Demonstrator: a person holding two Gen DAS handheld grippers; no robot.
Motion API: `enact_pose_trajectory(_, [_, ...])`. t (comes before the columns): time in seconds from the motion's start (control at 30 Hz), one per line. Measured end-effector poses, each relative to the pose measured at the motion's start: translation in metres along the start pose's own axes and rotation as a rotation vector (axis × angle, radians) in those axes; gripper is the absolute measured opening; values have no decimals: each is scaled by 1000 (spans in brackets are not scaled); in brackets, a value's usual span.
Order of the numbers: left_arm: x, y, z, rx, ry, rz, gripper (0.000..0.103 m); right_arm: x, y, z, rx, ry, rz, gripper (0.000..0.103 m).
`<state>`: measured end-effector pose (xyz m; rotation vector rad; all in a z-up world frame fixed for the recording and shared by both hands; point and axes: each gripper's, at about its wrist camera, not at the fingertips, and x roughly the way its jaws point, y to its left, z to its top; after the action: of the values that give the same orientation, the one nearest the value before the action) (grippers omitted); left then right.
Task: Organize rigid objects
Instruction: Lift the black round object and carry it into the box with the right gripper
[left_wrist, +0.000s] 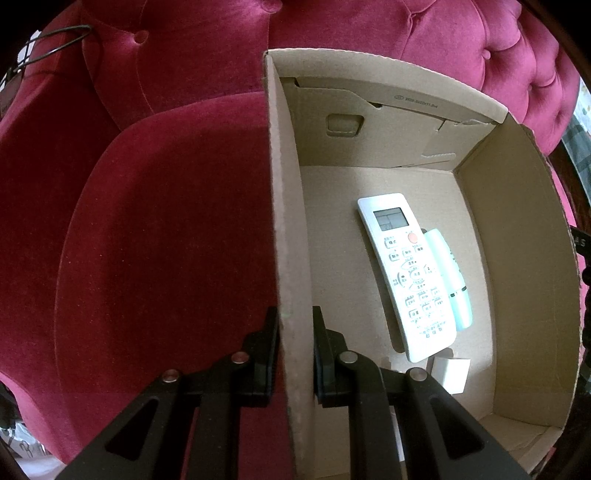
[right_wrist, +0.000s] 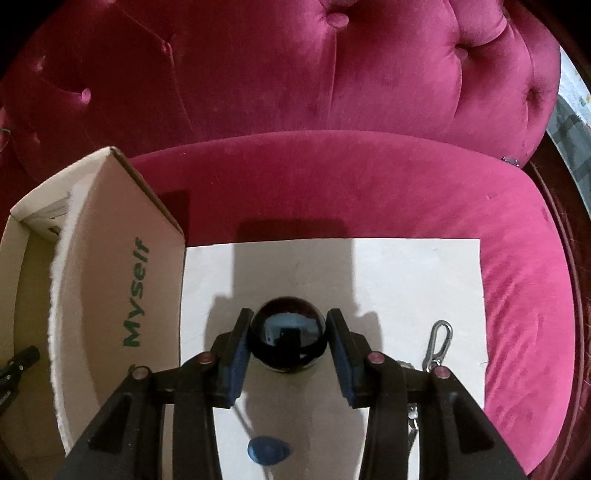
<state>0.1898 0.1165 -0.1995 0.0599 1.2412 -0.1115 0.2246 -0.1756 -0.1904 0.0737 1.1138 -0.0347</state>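
While the dark glossy ball (right_wrist: 288, 338) sits between the pads of the right gripper (right_wrist: 289, 332), the jaws stand partly closed, a pad against each flank; the ball appears gripped, though whether it has left the white sheet (right_wrist: 406, 280) cannot be told. Its mirror surface reflects the rig above.

Just right of the right finger: a silver carabiner clip (right_wrist: 439, 345) on the sheet. Below and behind the pads, near the bottom edge: a blue teardrop-shaped piece (right_wrist: 267, 451), apparently on a thin stem. Left of the tongs: the outer wall of the cardboard box (right_wrist: 122, 266), green lettering "Myself".

Left gripper (left_wrist: 295, 354): clamped tight on the box's near-side wall, one finger outside, one inside, steadying it on the red velvet sofa (left_wrist: 147, 240). Inside the box, ahead and right of those fingers: a white remote control (left_wrist: 406, 273) face up, a pale mint tube (left_wrist: 448, 277) touching its right edge, and a small white block (left_wrist: 452, 373) nearer the tongs.

Judgement on the step: carry the ball to the box. A smooth sphere slips easily from flat pads, so the grip should stay centred on its widest line, lift straight, clear the wall's top edge, and set down low in the open floor beside the remote rather than drop, since it will roll. Left hand should keep the wall braced.
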Motion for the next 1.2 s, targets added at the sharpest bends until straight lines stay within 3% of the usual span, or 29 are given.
enact_pose_trajectory(0.57, [-1, 1, 2, 1, 1, -1, 16, -37, 13, -11, -9, -68, -17, 43])
enact_pose_trajectory(0.87, [-2, -1, 3, 5, 2, 6, 16, -79, 25, -10, -33, -90, -18, 43])
enact_pose_trajectory(1.2, [-1, -3, 3, 2, 2, 8, 16, -110, 55, -15, -84, -109, -4, 43])
